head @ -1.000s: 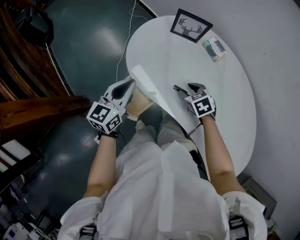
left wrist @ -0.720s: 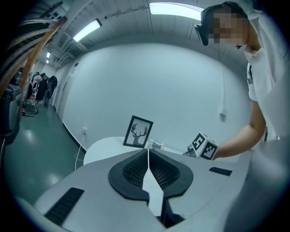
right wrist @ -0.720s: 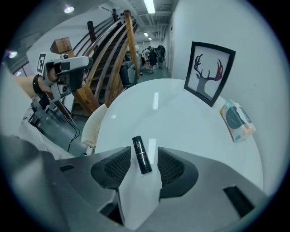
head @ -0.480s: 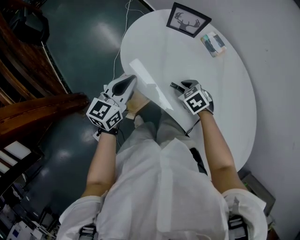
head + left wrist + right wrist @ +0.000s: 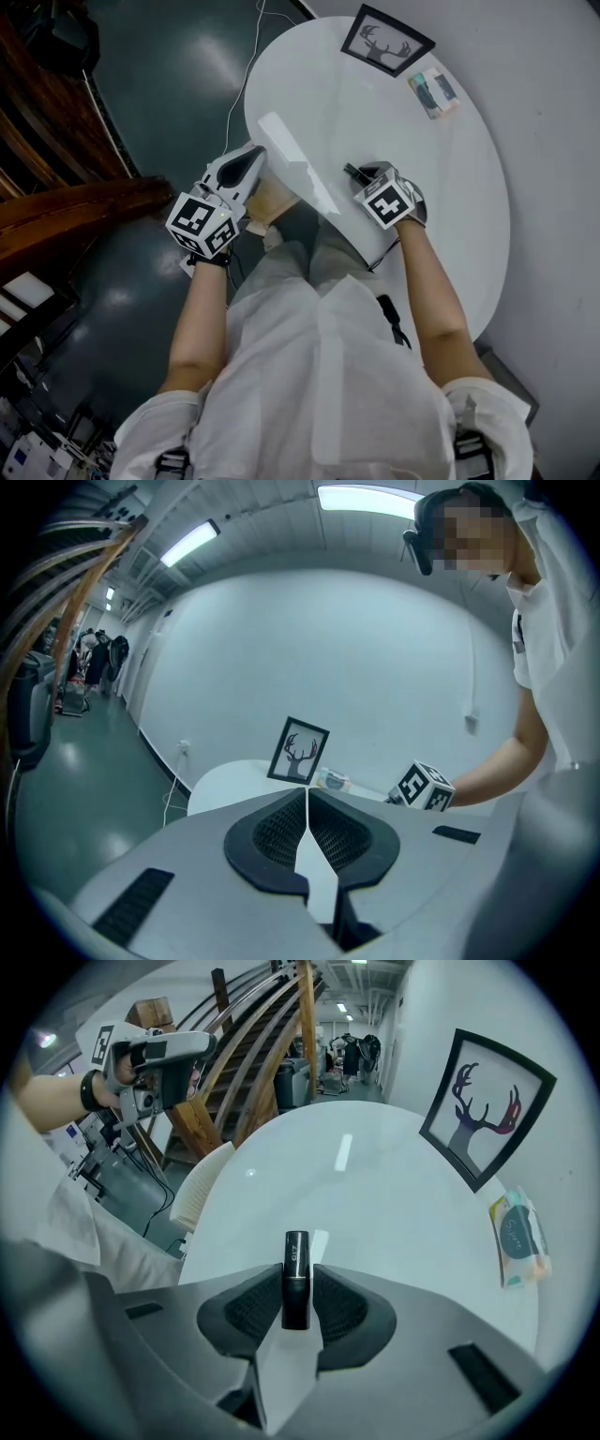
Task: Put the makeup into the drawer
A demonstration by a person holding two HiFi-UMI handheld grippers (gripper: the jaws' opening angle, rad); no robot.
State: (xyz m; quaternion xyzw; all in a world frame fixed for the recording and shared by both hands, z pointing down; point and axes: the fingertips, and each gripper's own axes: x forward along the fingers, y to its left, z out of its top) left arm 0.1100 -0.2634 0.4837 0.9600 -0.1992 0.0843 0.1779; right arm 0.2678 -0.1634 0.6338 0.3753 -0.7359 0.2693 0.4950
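Right gripper (image 5: 298, 1288): tipped steeply down over white round table (image 5: 394, 1194), closing on black makeup tube (image 5: 295, 1255), pads against tube's sides. Tube: at table's near side, lengthwise between jaws, far end poking past tips; resting or lifted, cannot tell. Left gripper (image 5: 307, 803): jaws together, nothing between, held roughly level off table's edge. Far side: deer picture frame (image 5: 487, 1110) upright, wipes packet (image 5: 517, 1237) near it.

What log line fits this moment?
right gripper: fingers closing round lipstick on table | left gripper: fingers shut, empty
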